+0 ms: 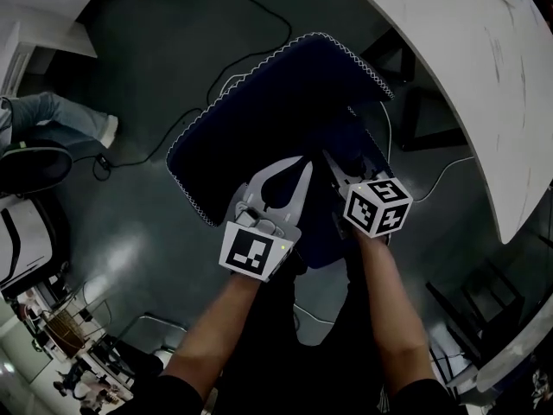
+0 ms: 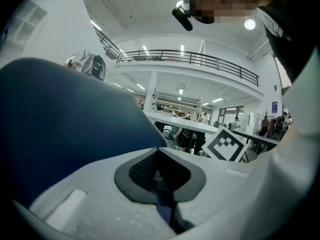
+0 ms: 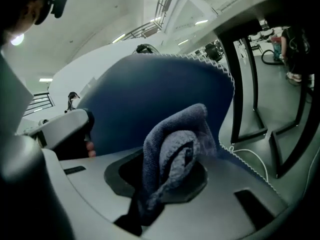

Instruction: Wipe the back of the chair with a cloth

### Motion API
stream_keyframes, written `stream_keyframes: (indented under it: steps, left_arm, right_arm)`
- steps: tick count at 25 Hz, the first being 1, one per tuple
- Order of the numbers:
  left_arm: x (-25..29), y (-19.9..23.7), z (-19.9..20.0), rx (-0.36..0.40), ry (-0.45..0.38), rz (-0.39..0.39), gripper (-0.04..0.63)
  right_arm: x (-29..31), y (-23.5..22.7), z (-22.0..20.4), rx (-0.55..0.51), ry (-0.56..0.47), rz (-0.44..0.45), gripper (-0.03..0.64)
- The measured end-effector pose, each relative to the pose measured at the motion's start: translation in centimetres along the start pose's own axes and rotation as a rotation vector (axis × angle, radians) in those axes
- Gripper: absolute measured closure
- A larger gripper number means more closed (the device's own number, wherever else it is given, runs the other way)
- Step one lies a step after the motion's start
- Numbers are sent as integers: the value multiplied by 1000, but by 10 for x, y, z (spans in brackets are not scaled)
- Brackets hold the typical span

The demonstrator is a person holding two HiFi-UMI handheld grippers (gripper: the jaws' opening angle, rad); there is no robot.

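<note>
The chair's dark blue back (image 1: 285, 102), edged with white stitching, lies just ahead of both grippers in the head view. My right gripper (image 1: 331, 160) is shut on a bunched grey-blue cloth (image 3: 175, 151), which stands up between its pads and touches the blue back (image 3: 150, 96). My left gripper (image 1: 303, 168) sits beside it with its fingertips together. In the left gripper view the pads meet at the left gripper (image 2: 159, 158), right next to the edge of the chair back (image 2: 65, 114). I see nothing held there.
A curved white table (image 1: 458, 50) runs along the right, with black legs (image 1: 419, 115) under it. Cables (image 1: 259, 11) trail over the dark floor. A seated person's leg (image 1: 56, 115) and a black chair (image 1: 30, 167) are at the left.
</note>
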State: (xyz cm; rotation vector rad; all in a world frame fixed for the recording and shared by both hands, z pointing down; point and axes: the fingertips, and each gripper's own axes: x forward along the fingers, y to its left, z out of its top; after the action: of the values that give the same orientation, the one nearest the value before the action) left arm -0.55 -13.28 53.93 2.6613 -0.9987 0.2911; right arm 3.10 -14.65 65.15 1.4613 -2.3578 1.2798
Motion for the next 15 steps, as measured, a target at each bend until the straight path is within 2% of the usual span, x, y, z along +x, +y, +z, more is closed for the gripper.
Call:
stream_keyframes:
  steps: [9,15]
  left_arm:
    - [9,11,-53,7,-3,19,588]
    - [13,26,-80,9,-5,48,588]
  right_arm:
    - [51,-43,-77,72,96,-2,534]
    - [83,-60,-108,106,155,12,534]
